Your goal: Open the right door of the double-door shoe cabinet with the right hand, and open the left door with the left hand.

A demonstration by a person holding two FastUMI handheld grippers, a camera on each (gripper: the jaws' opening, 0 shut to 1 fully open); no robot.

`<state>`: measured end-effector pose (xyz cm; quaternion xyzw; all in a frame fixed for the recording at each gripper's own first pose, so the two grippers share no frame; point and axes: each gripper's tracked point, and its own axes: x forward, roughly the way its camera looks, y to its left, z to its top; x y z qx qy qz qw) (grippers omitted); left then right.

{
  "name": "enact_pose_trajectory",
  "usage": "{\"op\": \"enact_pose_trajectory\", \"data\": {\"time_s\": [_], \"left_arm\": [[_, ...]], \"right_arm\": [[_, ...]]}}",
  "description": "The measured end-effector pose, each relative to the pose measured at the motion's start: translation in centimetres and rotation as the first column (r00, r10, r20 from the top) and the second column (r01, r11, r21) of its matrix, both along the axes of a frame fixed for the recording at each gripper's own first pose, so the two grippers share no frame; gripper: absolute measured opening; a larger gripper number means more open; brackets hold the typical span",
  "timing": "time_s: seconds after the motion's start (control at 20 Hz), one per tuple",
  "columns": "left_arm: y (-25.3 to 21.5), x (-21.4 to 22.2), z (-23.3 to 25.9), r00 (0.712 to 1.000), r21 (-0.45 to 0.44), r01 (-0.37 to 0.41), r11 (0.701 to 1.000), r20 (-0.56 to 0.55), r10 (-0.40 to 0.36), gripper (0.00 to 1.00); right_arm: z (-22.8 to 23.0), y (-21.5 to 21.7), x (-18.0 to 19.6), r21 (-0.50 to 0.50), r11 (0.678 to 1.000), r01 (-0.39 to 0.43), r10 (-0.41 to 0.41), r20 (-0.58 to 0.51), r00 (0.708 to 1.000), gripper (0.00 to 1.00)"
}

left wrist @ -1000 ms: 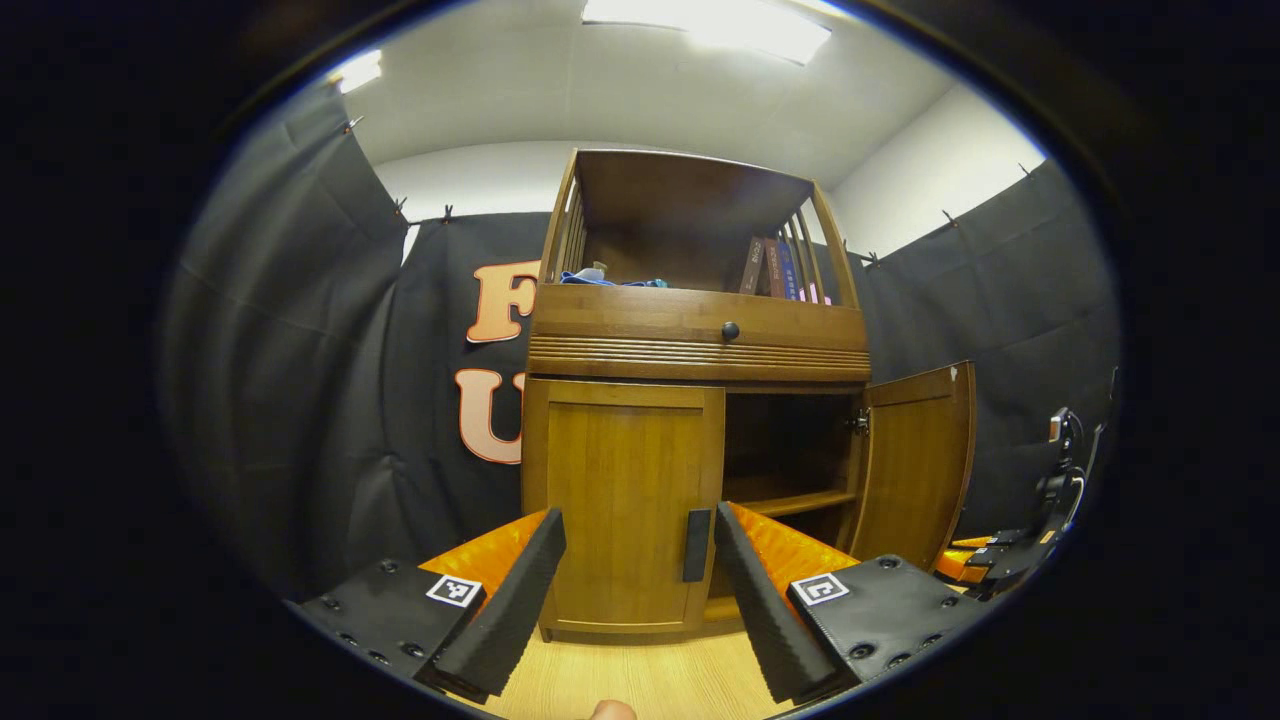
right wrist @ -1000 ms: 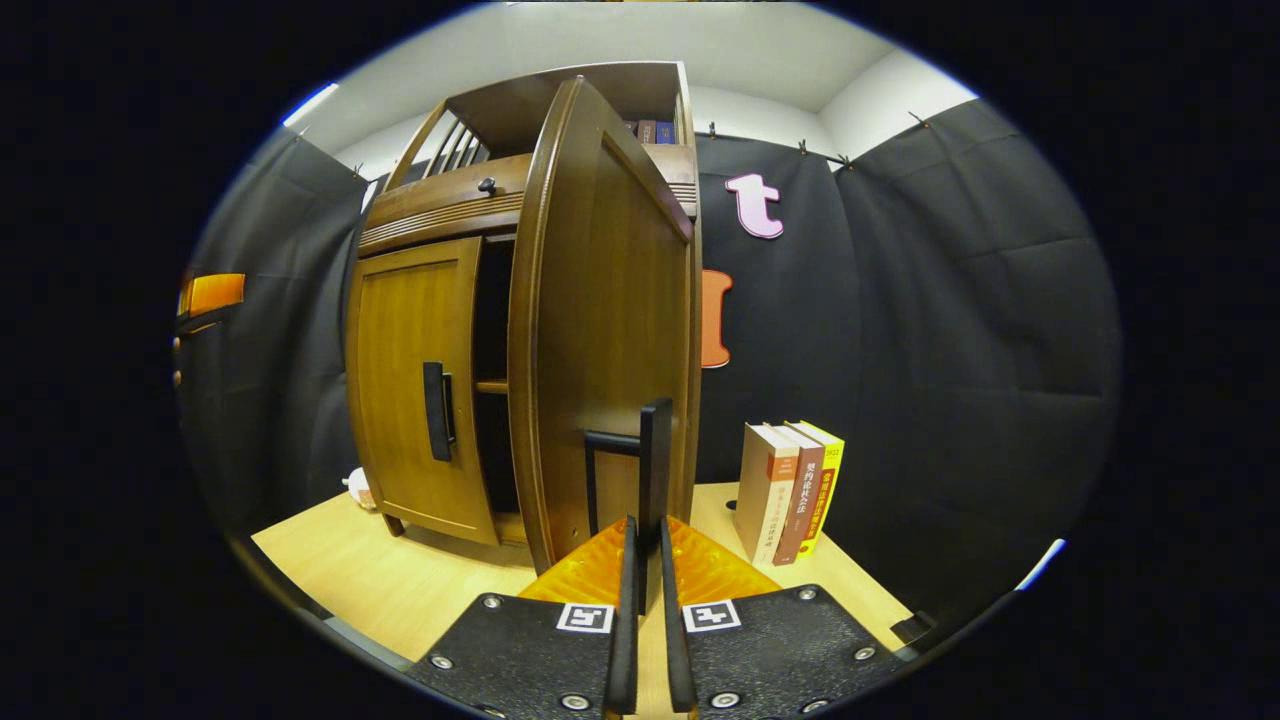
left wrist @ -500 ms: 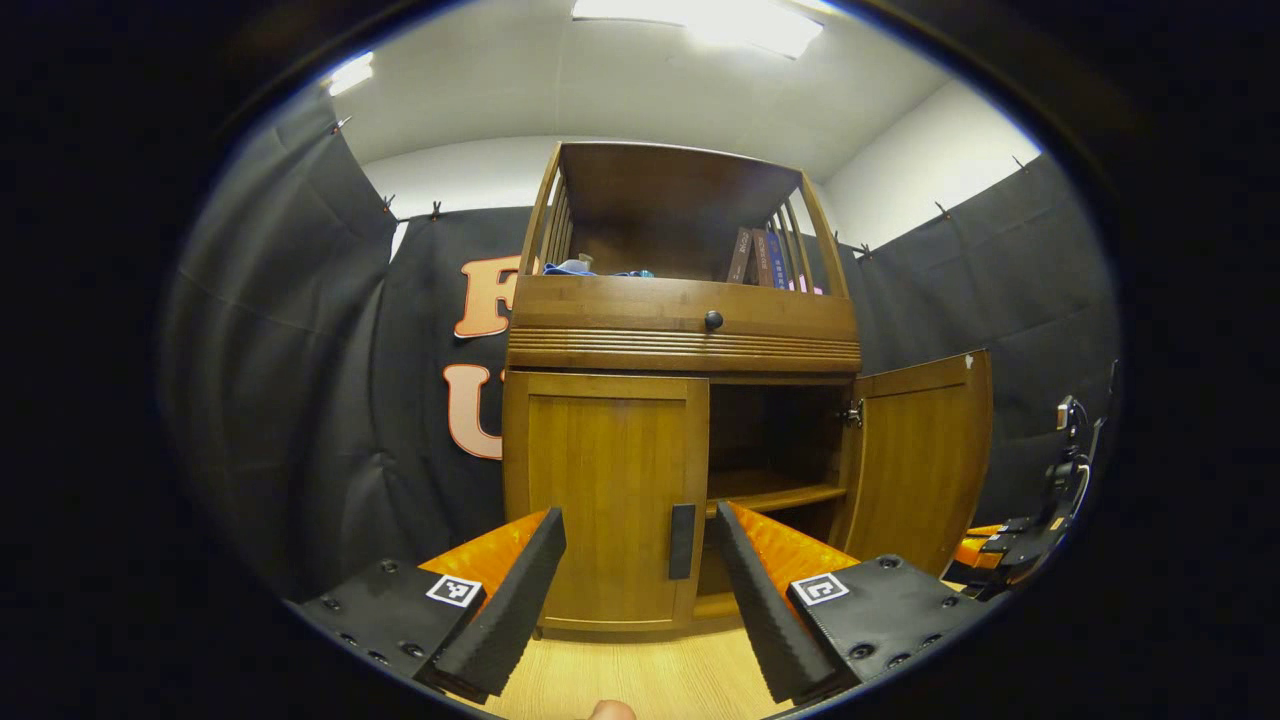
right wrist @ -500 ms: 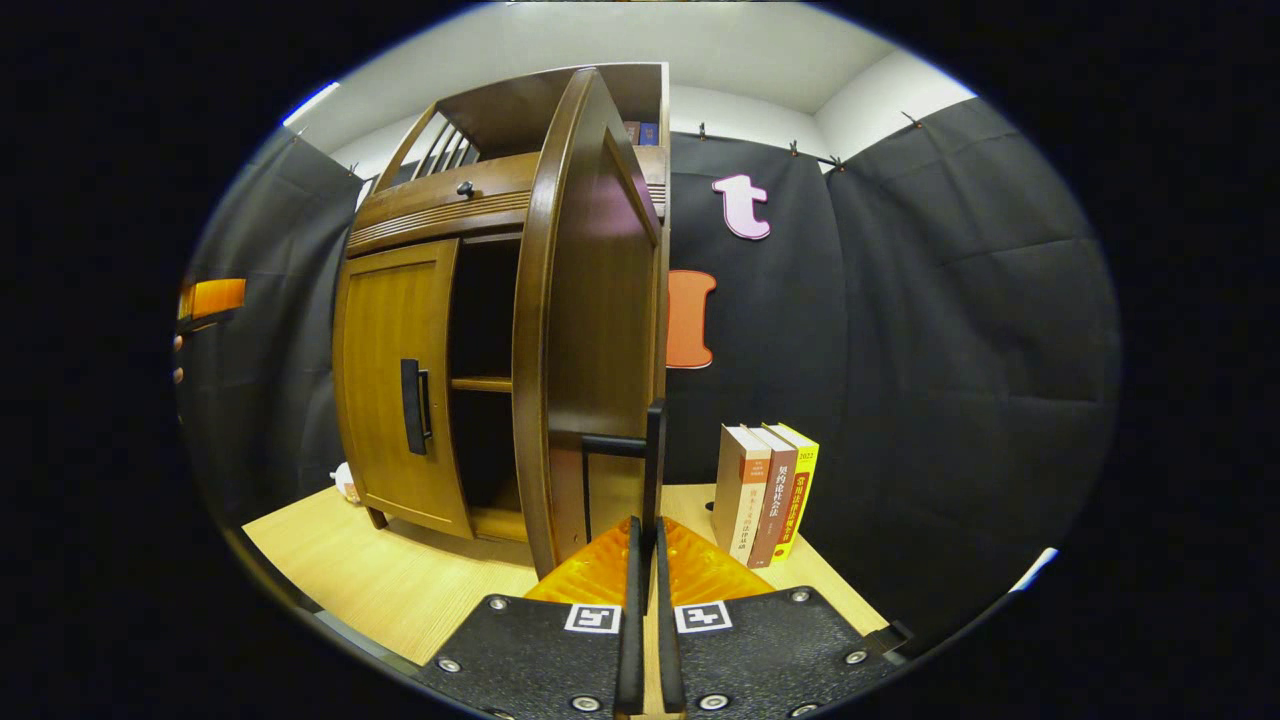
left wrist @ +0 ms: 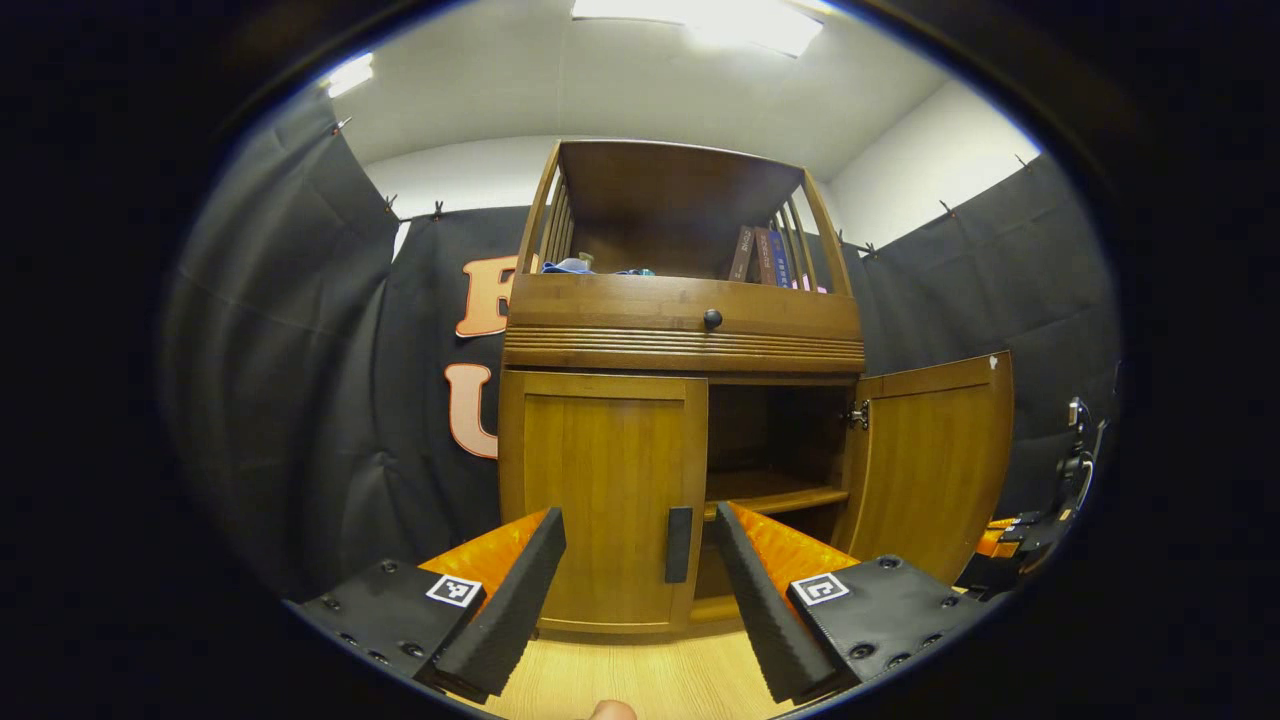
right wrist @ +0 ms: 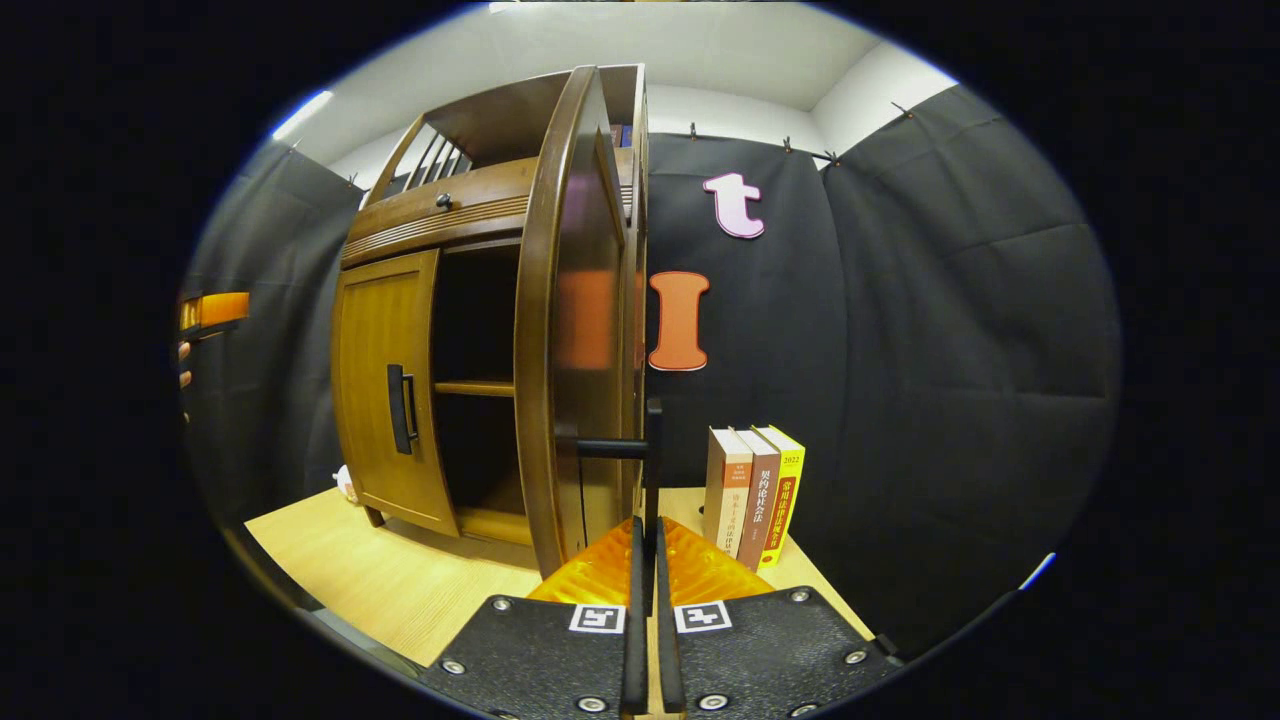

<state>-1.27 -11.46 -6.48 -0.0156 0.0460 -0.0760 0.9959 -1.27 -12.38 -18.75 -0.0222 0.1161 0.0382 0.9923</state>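
Observation:
A brown wooden shoe cabinet (left wrist: 680,340) stands on a light wood floor. Its left door (left wrist: 595,500) is closed, with a dark vertical handle (left wrist: 679,544) at its inner edge. My left gripper (left wrist: 640,530) is open and hangs a short way in front of that handle, which sits between the two fingers without touching them. The right door (left wrist: 930,460) stands swung out wide, baring a dark inside with a shelf (left wrist: 775,492). In the right gripper view my right gripper (right wrist: 648,530) is shut on the right door's handle (right wrist: 652,460), seen edge-on beside the door (right wrist: 570,320).
Three upright books (right wrist: 752,495) stand on the floor against the black cloth, just right of the open door. Books and a blue item (left wrist: 575,266) sit on the cabinet's top shelf. A drawer knob (left wrist: 712,319) is above the doors. The other gripper (right wrist: 212,310) shows far left.
The right door has swung further open, pulled by my right gripper still holding its handle. The left gripper has shifted slightly; the left door stays closed.

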Motion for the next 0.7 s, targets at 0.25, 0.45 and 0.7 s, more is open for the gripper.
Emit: {"op": "enact_pose_trajectory", "data": {"time_s": [0.25, 0.45, 0.7], "left_arm": [[-1.3, 0.3, -0.1, 1.0, 0.016, 0.008, 1.0, 0.0, -0.008, 0.94], [-2.1, 0.6, -0.4, 1.0, 0.019, 0.009, 1.0, -0.001, -0.009, 0.94], [-3.2, 1.4, -1.3, 1.0, 0.013, 0.018, 1.0, -0.013, -0.018, 0.94]], "right_arm": [[0.0, -1.8, 0.5, 0.04, 0.998, -0.041, 0.041, 0.0, 0.999, 0.04], [-0.1, -2.3, 0.8, 0.039, 0.996, -0.082, 0.082, 0.005, 0.997, 0.05], [0.1, -2.5, 0.5, 0.0, 0.996, -0.094, 0.094, 0.002, 0.996, 0.07]]}}
